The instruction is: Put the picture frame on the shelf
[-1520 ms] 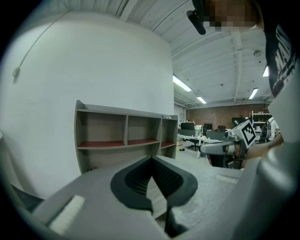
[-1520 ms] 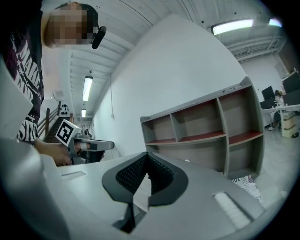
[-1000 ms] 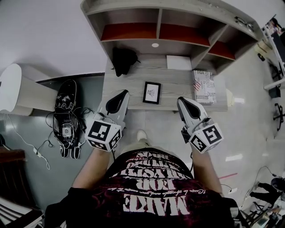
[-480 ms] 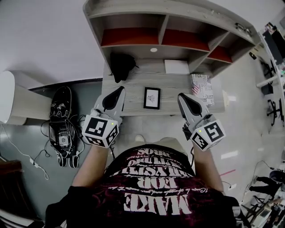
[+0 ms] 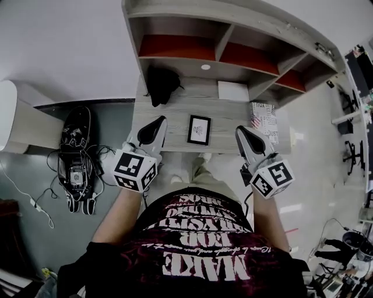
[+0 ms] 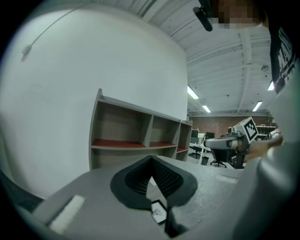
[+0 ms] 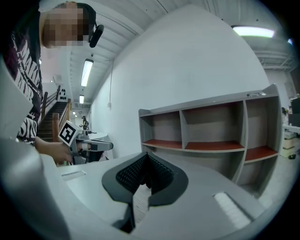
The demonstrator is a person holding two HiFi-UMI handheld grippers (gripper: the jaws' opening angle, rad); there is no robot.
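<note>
Beside the picture frame (image 5: 199,129), left hand-held gripper (image 5: 158,120) and right hand-held gripper (image 5: 240,130) point forward, jaws closed.

black-edged white picture frame (image 5: 199,130), pale grey wood-grain shelf (image 5: 175,48) with red inner boards, black bag (image 5: 161,82)

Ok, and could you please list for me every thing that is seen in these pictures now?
shelf unit: one, grey with red boards, behind the desk
desk: one, grey wood, in front of the person
picture frame: one, black, lying on the desk between the claws
dark bundle: one, black, desk's back left
flat box: one, white, behind the frame
printed box: one, white with black print, desk's right end
gear with cables: black, floor left of the desk
left claw: grey-black, shut, empty
right claw: grey-black, shut, empty
</note>
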